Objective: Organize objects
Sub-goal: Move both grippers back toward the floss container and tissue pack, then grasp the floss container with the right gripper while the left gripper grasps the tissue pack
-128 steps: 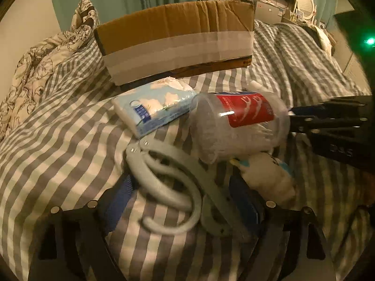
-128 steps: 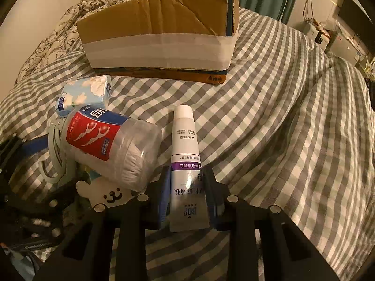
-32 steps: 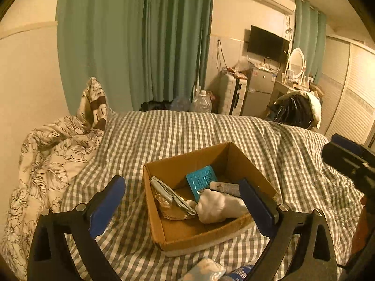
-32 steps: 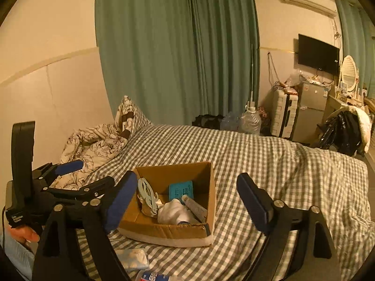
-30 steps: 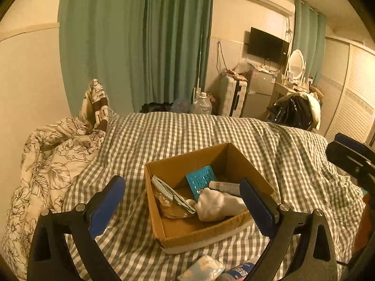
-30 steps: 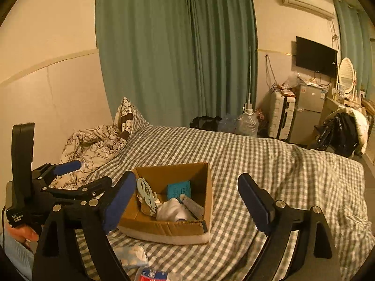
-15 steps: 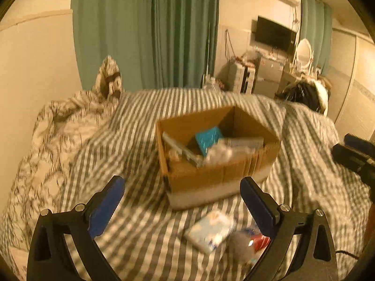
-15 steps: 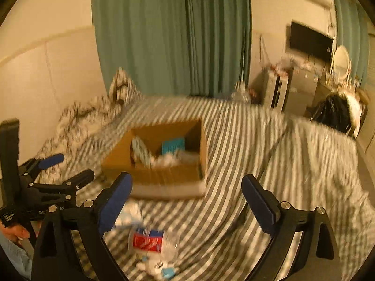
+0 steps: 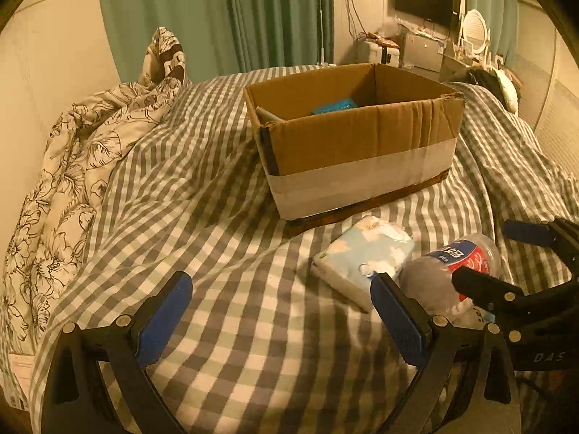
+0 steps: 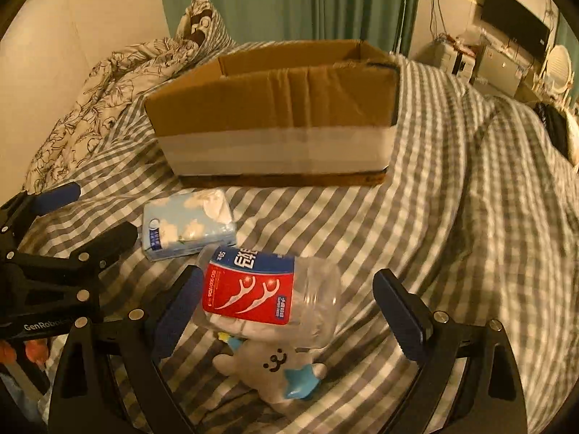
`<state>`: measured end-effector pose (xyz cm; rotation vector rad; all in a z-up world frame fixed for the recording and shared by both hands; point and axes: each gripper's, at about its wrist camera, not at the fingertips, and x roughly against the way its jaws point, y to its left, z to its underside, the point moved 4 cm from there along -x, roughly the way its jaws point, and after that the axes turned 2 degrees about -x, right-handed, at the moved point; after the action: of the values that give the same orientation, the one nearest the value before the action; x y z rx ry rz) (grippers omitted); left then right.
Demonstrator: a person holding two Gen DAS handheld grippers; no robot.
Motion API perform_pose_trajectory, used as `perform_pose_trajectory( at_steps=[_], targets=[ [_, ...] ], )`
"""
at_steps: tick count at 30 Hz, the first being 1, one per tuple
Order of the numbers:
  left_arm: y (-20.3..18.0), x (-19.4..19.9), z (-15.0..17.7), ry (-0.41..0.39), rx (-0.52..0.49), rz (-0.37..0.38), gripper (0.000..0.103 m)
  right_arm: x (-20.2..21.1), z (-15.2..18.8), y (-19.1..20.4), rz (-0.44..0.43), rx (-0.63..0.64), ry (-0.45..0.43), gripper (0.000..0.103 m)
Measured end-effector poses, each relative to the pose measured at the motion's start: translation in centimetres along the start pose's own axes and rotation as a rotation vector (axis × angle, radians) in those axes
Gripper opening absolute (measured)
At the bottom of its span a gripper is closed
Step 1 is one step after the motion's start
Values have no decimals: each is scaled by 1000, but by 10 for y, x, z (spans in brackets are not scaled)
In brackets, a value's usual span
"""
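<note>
Far left of the left gripper [image 9: 280,320]: crumpled white floral duvet [image 9: 72,144] on the grey-and-white checked bed [image 9: 202,217]. Left gripper spread wide, holding nothing, low over bare checked cover. Ahead of it and slightly right: open brown cardboard box with a white tape band [image 9: 356,152], a teal item [image 9: 333,106] just visible inside. Just ahead of its right finger: light-blue cloud-print tissue pack [image 9: 363,258], lying flat, near the box front. Further right: clear plastic jar with a red-and-blue floss-pick label [image 10: 267,294], on its side between the spread fingers of the right gripper [image 10: 286,316], not pinched, beside the left finger. Below the jar, touching it: white plush toy with blue trim [image 10: 275,369].
</note>
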<state>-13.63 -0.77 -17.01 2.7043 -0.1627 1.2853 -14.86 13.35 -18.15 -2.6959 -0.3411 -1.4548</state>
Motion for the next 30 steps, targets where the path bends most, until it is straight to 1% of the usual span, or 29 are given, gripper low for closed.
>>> perform_pose_trajectory(
  at_steps=[4, 8, 12, 14, 16, 18, 21, 25, 27, 30],
  targets=[
    [7, -6, 2, 16, 18, 6, 101, -2, 0, 2, -10, -7, 8, 95],
    [10, -12, 5, 35, 31, 17, 101, -4, 0, 7, -40, -21, 32, 95],
    [10, -15, 6, 45, 37, 26, 101, -12, 4, 11, -38, -5, 58, 95],
    [9, -16, 7, 48, 34, 25, 101, -19, 5, 8, -58, -25, 71, 95],
    [9, -16, 6, 47, 30, 24, 101, -22, 7, 4, -73, -45, 78, 92],
    [7, -16, 6, 50, 25, 26, 101, -17, 6, 2, -84, -47, 66, 91],
    [3, -16, 5, 53, 10, 22, 101, -1, 0, -7, -73, -59, 7, 91],
    [-14, -16, -1, 44, -53, 37, 101, 21, -9, -26, -45, -93, -67, 91],
    [-24, -20, -6, 40, -84, 60, 101, 25, -11, -35, -20, -110, -85, 91],
    [-37, -27, -15, 42, -110, 86, 101, 28, -10, -45, -11, -134, -90, 91]
  ],
)
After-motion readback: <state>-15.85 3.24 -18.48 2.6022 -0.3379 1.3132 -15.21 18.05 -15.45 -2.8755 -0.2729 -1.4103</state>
